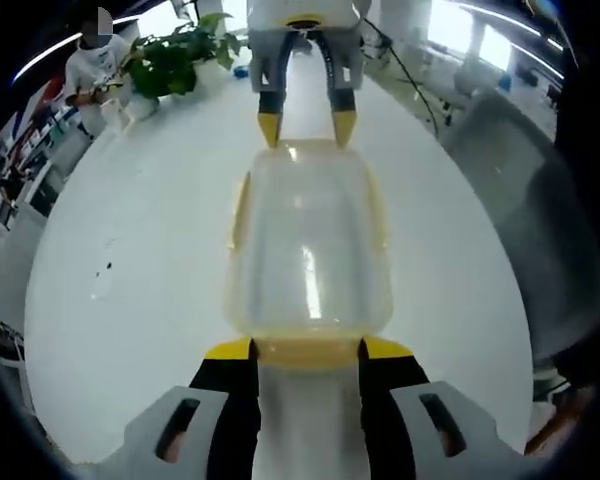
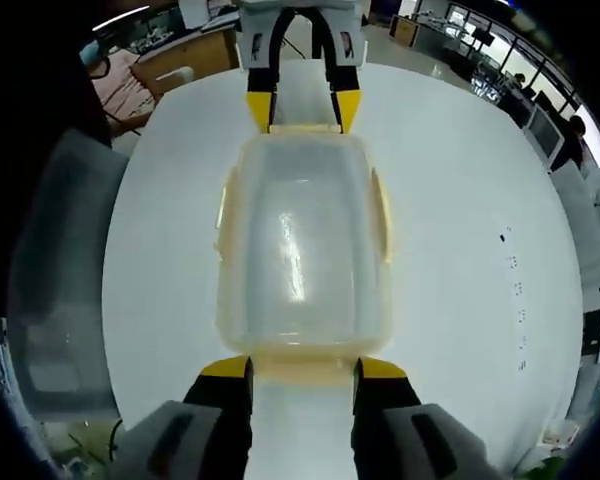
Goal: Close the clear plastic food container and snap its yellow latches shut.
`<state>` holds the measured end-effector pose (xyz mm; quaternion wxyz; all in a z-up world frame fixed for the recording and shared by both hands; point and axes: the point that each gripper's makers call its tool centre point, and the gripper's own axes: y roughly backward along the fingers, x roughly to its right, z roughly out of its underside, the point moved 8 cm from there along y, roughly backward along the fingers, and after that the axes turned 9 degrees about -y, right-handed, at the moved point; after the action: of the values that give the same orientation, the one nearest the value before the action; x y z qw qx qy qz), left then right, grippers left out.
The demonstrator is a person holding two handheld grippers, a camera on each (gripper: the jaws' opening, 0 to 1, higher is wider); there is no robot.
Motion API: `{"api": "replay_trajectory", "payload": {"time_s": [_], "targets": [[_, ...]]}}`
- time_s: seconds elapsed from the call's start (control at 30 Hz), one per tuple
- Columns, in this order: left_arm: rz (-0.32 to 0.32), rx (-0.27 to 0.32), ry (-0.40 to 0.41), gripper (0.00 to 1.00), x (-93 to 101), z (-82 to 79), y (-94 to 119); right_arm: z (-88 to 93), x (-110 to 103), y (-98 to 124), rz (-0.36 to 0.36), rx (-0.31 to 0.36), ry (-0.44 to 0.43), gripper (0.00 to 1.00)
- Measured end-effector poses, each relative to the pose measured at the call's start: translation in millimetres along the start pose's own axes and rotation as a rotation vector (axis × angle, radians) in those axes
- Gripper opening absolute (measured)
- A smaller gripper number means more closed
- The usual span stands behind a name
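Note:
The clear plastic container point(image 1: 308, 240) lies lengthwise on the white table point(image 1: 130, 260) with its lid resting on top. Yellow side latches point(image 1: 238, 208) stick out from its long edges. My left gripper point(image 1: 307, 348) is open at the near end, its yellow tips on either side of the yellow end latch point(image 1: 306, 354). My right gripper point(image 1: 306, 127) is open at the far end, tips at the rim. In the right gripper view the container point(image 2: 300, 240) sits between my right gripper point(image 2: 302, 367) below and my left gripper point(image 2: 303, 108) above, with a side latch point(image 2: 382, 215) flared out.
A potted plant point(image 1: 175, 60) and a person point(image 1: 90, 70) are beyond the table's far left edge. A grey chair point(image 1: 540, 230) stands close at the right side, and the chair point(image 2: 55, 270) is seen again at left. Small dark specks point(image 1: 105, 268) mark the tabletop.

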<state>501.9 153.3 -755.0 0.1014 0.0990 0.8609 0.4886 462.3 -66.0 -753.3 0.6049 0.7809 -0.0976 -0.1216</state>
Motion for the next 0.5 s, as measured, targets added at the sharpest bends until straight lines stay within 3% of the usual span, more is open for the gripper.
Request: {"api": "replay_trajectory", "payload": {"time_s": [0.27, 0.5], "targets": [[0.018, 0.008, -0.017, 0.35, 3.8, -2.3, -3, 3.6, -8, -5, 0.018, -0.032, 0.013, 0.36], [0.003, 0.018, -0.025, 0.36, 10.2, 2.4, -2, 7.8, -14, -5, 0.025, 0.053, -0.019, 0.36]]}}
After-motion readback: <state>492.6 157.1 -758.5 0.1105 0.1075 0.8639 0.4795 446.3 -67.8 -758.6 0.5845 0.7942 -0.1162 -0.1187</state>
